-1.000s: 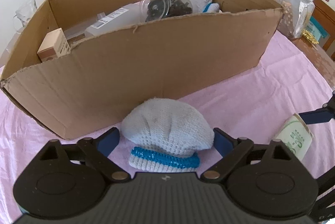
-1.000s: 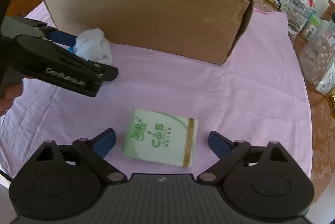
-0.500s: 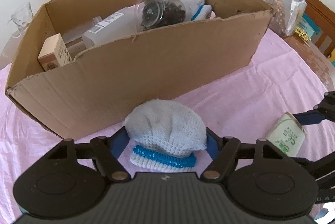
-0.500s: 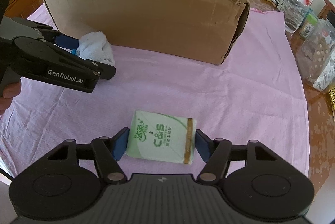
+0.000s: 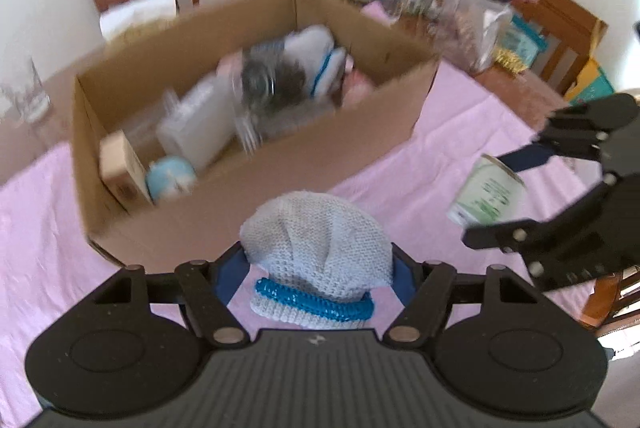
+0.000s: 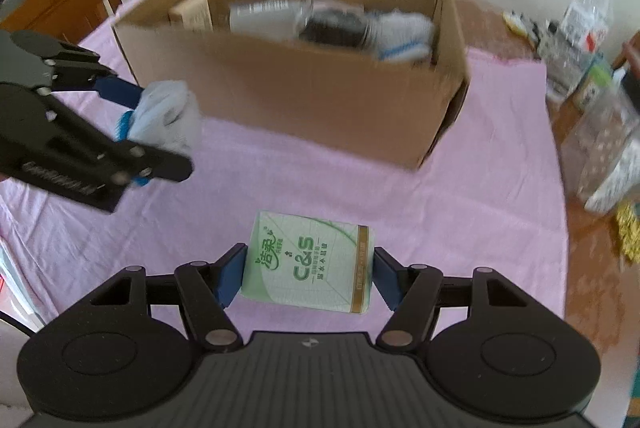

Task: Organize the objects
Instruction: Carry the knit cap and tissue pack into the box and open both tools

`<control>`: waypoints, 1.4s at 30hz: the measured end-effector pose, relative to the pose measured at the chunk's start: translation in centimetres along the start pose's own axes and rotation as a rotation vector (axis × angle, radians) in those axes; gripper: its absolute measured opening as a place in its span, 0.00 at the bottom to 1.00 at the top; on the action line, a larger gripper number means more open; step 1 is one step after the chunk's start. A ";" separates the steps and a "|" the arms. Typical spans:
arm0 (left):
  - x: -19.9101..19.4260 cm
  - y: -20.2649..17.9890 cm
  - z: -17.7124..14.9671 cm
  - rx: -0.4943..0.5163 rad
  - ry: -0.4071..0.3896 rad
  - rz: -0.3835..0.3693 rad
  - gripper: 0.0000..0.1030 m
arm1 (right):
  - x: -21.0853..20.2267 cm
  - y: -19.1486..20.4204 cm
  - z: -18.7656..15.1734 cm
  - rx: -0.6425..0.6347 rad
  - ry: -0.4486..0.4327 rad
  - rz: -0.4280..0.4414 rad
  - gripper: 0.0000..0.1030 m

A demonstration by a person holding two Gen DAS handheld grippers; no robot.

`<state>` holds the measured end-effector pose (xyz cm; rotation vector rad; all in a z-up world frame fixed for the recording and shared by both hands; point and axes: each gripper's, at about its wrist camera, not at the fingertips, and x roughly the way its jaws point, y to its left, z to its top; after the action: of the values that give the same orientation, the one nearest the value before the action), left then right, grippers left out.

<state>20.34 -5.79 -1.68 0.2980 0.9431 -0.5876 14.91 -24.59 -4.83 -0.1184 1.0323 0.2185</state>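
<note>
We've got a knitted glove [image 5: 316,240] pinched in the left gripper [image 5: 318,268], grey-white soft knit with a blue cuff band, bunched into a dome, cuff end toward the camera. The fingers are partly closed and pressing its sides; it hangs clear of the pink cloth on the counter [image 5: 420,164]. The right gripper [image 6: 308,274] has clamped its fingers on a tissue pack [image 6: 310,268], a flat green-and-white plastic-wrapped rectangle, long axis running across between the fingers, also lifted off the cloth.

The key relation: the cardboard box [image 5: 260,188] lies ahead on the far side of both grippers, open top, with its near wall between each held item and the inside. The glove sits just in front of that wall; the tissue pack is further back and right of it. We judge the left hand nearer, so it likely drops first.

The box already holds a clear jar [image 5: 268,80], a white bottle [image 5: 196,132], another glove [image 5: 316,56] and a small carton [image 5: 120,168], all blurred. It's corrugated, with rough-cut edges.
</note>
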 end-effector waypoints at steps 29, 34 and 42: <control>-5.0 6.8 2.0 -0.193 -0.192 0.261 0.97 | -3.4 2.0 13.0 -0.171 -0.229 -0.003 0.69; -5.4 7.7 1.2 -0.246 -0.175 0.264 0.97 | -2.2 3.1 14.7 -0.164 -0.226 -0.014 0.81; -5.6 8.8 1.2 -0.335 -0.159 0.268 0.97 | -2.2 3.7 15.3 -0.104 -0.203 -0.040 1.00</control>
<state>23.87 2.67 3.51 0.0727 0.8156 -0.1983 25.76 -18.21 4.89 -0.2064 0.8164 0.2424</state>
